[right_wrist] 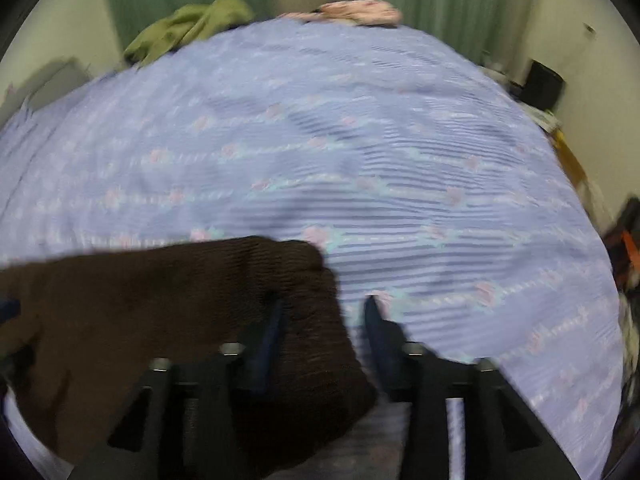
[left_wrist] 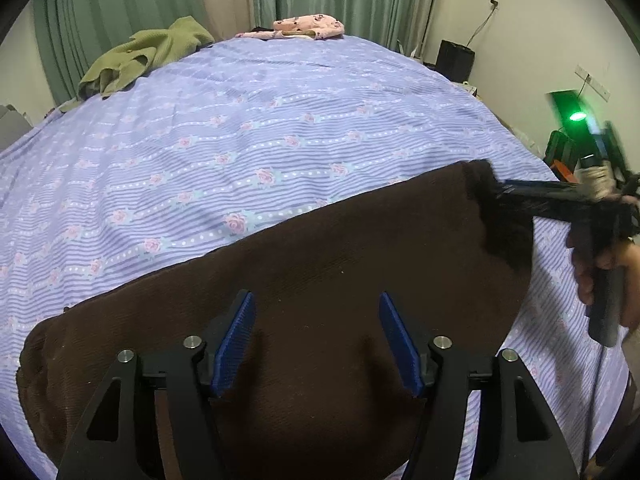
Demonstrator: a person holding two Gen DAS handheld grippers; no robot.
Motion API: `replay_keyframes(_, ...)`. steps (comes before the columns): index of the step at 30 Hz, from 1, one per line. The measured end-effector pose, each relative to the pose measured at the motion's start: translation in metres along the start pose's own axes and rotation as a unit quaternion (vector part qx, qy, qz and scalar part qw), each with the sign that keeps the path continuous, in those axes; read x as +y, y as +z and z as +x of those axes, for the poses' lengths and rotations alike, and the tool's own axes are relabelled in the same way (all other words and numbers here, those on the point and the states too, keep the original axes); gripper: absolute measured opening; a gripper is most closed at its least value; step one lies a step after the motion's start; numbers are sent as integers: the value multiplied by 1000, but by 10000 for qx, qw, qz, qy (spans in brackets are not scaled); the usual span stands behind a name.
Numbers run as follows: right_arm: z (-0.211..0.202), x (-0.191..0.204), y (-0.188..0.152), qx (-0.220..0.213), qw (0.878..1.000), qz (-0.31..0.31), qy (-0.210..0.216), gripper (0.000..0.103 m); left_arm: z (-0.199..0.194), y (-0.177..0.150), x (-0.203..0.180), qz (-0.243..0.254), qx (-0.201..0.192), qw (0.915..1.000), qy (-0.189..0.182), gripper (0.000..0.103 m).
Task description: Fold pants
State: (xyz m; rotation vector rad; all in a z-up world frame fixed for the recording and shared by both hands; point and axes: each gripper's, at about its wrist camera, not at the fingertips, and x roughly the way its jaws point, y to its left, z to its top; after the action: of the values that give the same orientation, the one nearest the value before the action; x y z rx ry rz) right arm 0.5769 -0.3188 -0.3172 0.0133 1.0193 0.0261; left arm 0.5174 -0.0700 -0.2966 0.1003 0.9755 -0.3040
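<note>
Dark brown pants [left_wrist: 320,248] lie flat across the near part of a bed with a lilac flowered sheet [left_wrist: 240,128]. My left gripper [left_wrist: 318,340] hangs just above the middle of the pants, open, with nothing pinched between its blue pads [left_wrist: 236,340]. In the right wrist view, which is blurred, the right-hand end of the pants [right_wrist: 200,300] lies partly between the fingers of my right gripper [right_wrist: 324,320]. Its jaws stand apart: one finger is over the cloth, the other over the bare sheet. In the left wrist view, a hand [left_wrist: 592,276] holds the right gripper [left_wrist: 500,196] at the pants' far right corner.
A crumpled olive-green garment [left_wrist: 140,56] lies at the bed's far left corner and a pink patterned one [left_wrist: 308,26] at the far edge. Green curtains [left_wrist: 120,0] hang behind. A black box [left_wrist: 454,60] and gear with a green light [left_wrist: 576,116] stand beside the bed on the right.
</note>
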Motion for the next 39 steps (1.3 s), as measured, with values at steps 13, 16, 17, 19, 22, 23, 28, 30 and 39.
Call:
replay_keyframes(13,-15,-30,-61,-345,9734,2216,478,80,-20,0,-18,377,-300,9988,90,69)
replay_keyframes(16,4,-39,-66,-221,9586,2703,870,80,-18,-1,-18,402,-302,9987,123,69)
replay_keyframes(17,10,-40,-66,-170,9564,2762,931,79,-17,-1,-18,386,-285,9988,123,69)
replay_keyframes(19,18,-39,-64,-122,9575,2717,959,76,-15,-3,-17,346,-253,9990,126,69)
replay_keyframes(22,25,-32,-57,2,9637,2514,900,65,-11,-6,-12,277,-203,9993,140,69)
replay_keyframes(23,25,-31,-56,18,9640,2481,959,52,-10,-6,-10,245,-190,9994,127,69)
replay_keyframes(28,7,-25,-46,-27,9673,2386,862,42,-12,-9,2,80,-181,9998,11,69)
replay_keyframes(30,-15,-15,-41,-254,9723,2242,615,42,-15,-11,8,30,-181,9998,-38,66)
replay_keyframes(39,-90,20,-24,-887,9829,1612,75,42,19,-23,26,-327,526,9969,-487,14)
